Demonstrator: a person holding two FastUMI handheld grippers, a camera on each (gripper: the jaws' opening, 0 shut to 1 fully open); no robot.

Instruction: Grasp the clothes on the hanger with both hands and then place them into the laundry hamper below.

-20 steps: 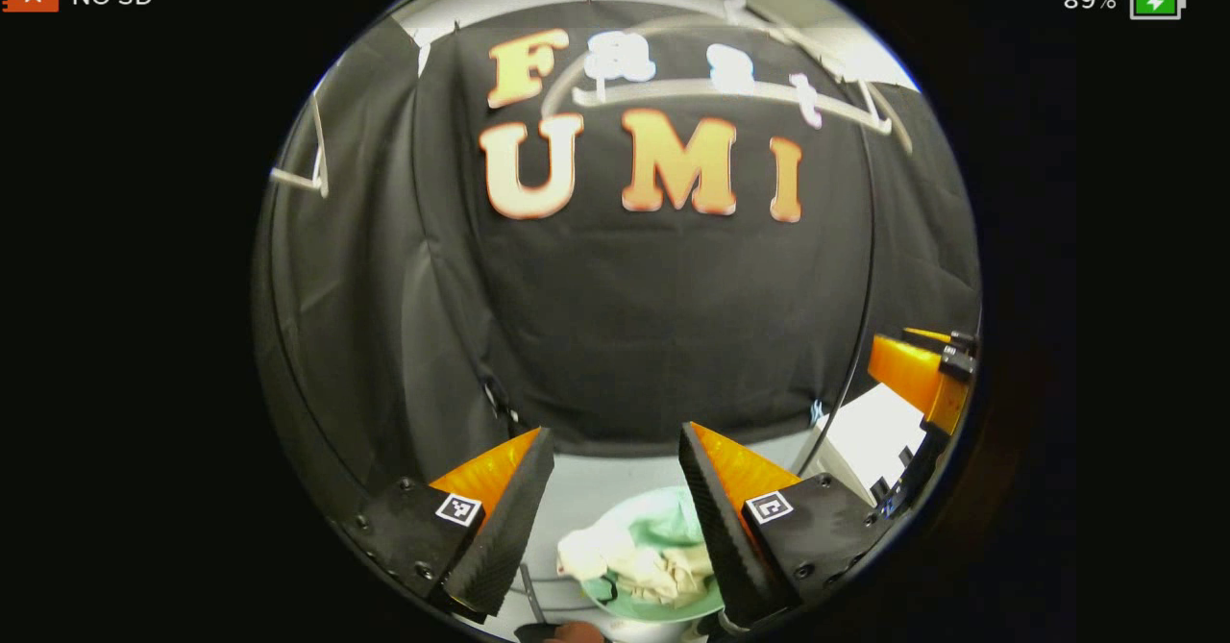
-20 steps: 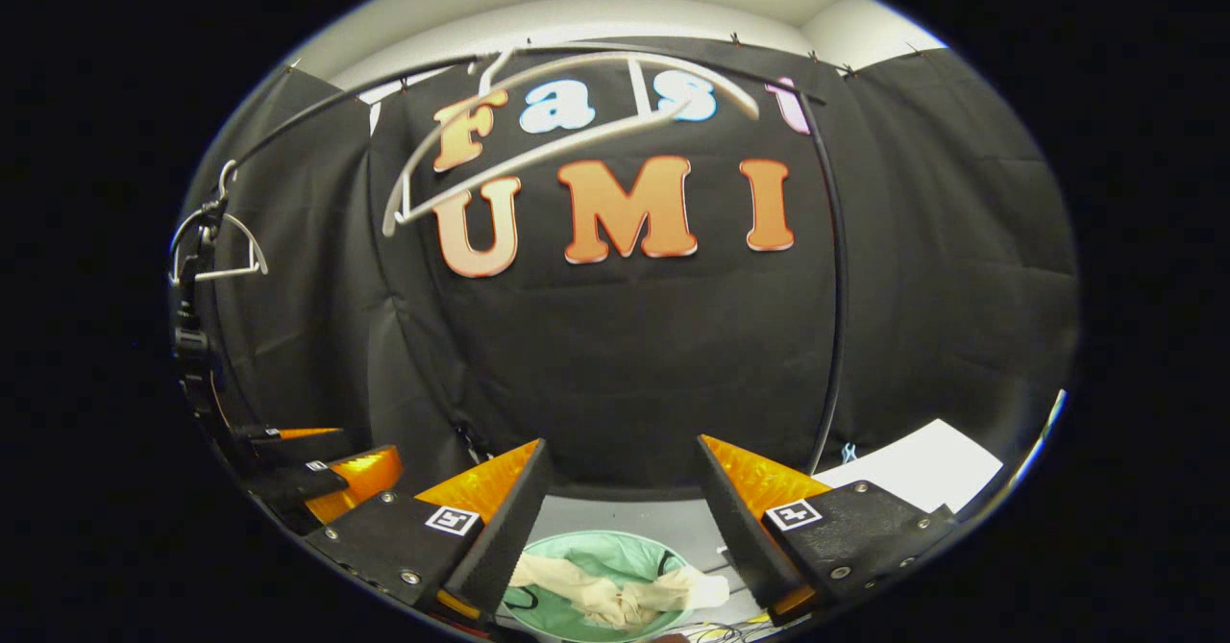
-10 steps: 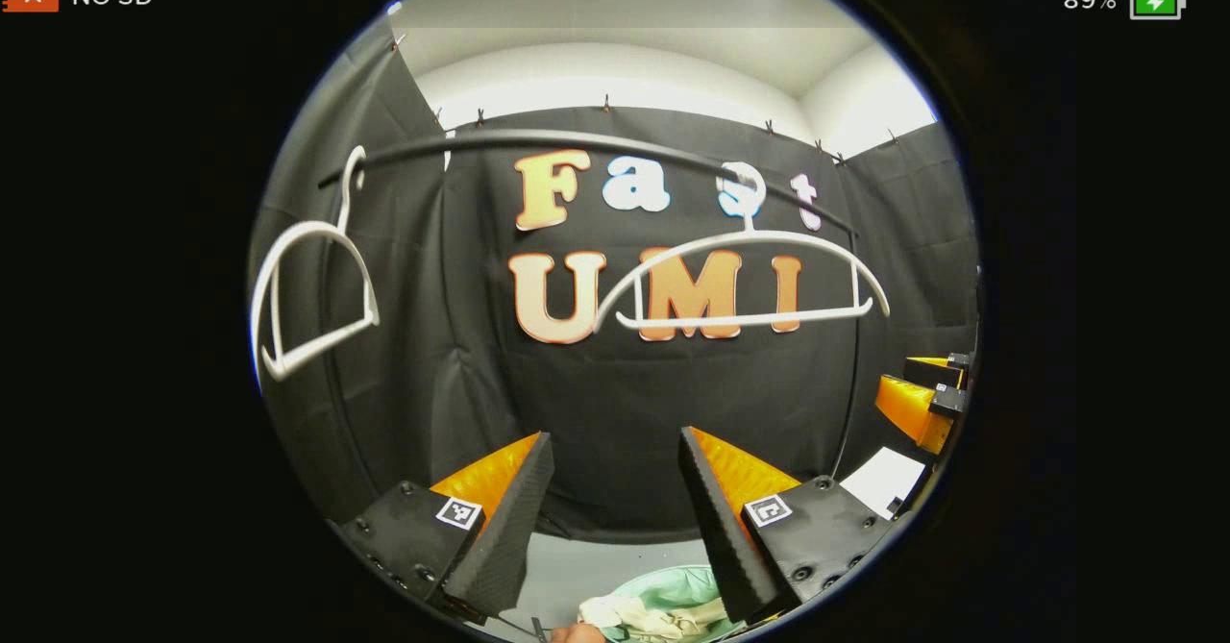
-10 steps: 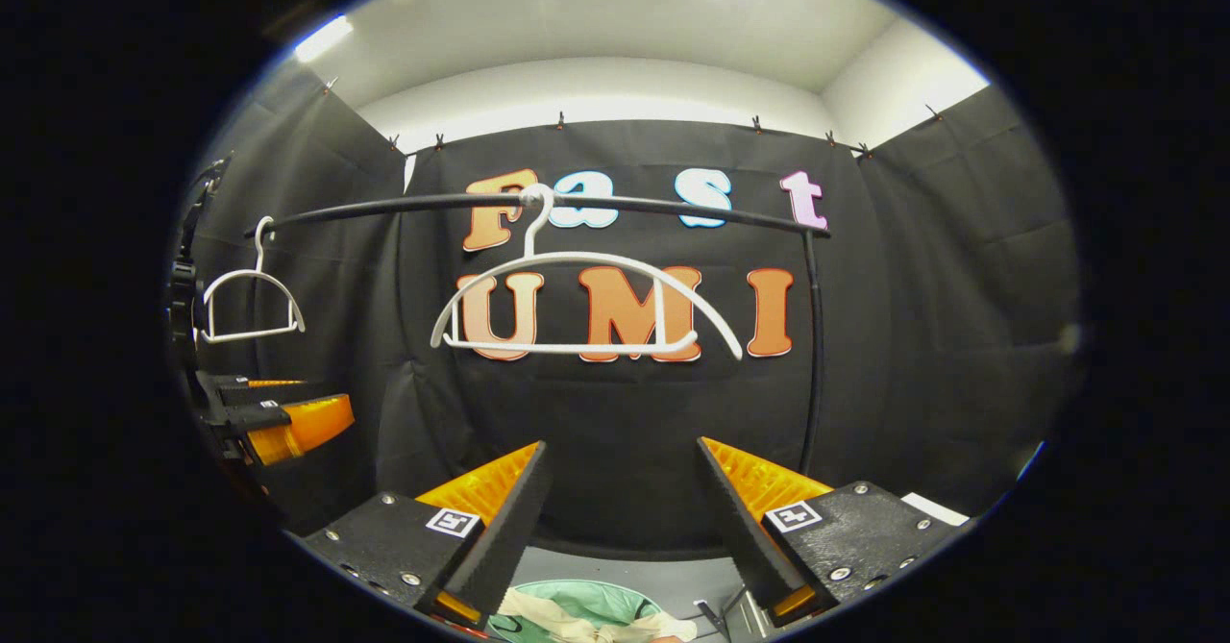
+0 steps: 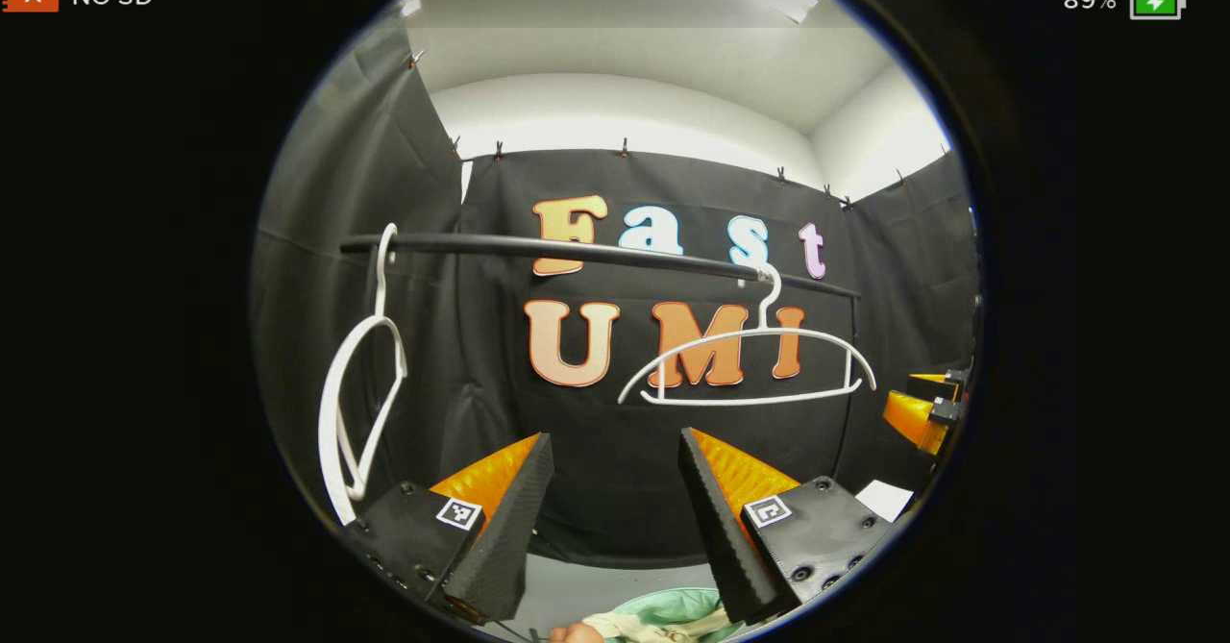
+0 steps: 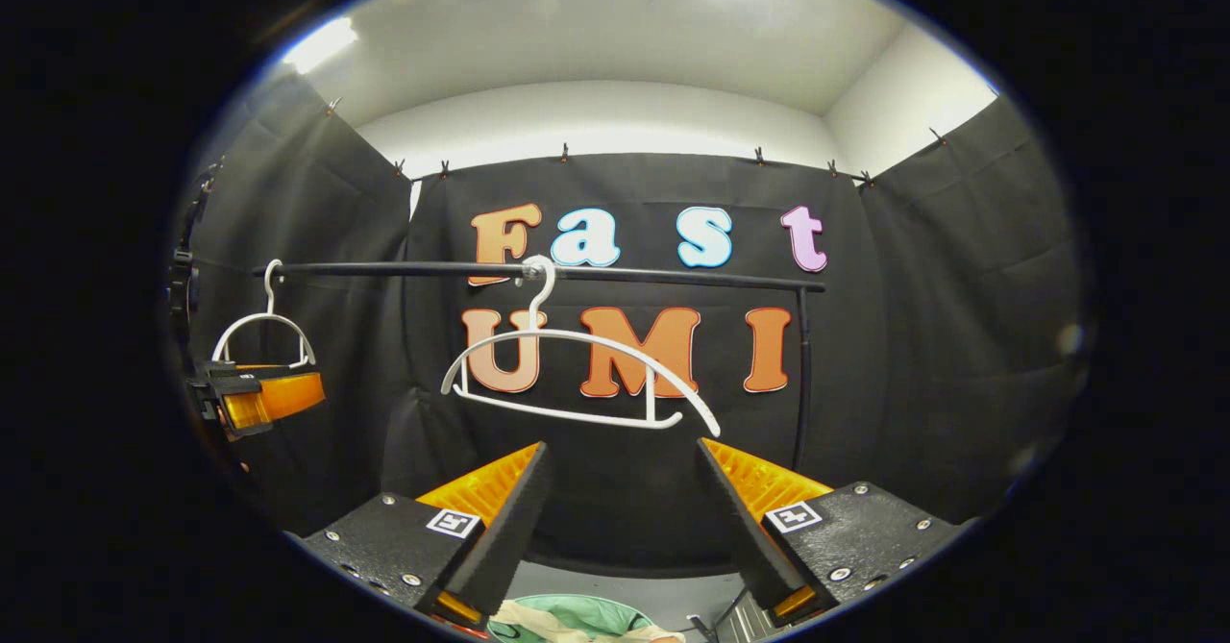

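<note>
Two hangers (image 6: 577, 374) (image 6: 264, 331) hang on the rail (image 6: 673, 278) before the wall. Below, clothes (image 6: 567, 631) lie in the hamper (image 6: 562, 609).

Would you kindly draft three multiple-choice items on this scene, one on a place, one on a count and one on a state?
1. Where do the clothes lie?
A. draped on a hanger
B. in the hamper below the grippers
C. held between a gripper's fingers

2. How many white hangers hang from the rail?
A. one
B. two
C. four

3. How does the right gripper stand?
A. open and holding nothing
B. shut on a hanger
C. shut on the clothes

Answers:
1 B, pale cloth sits inside the green hamper at the bottom of both views.
2 B, one bare hanger hangs near the middle and a second at the rail's left end.
3 A, its fingers stand apart with only the black wall behind the gap; the left gripper looks the same.
</note>
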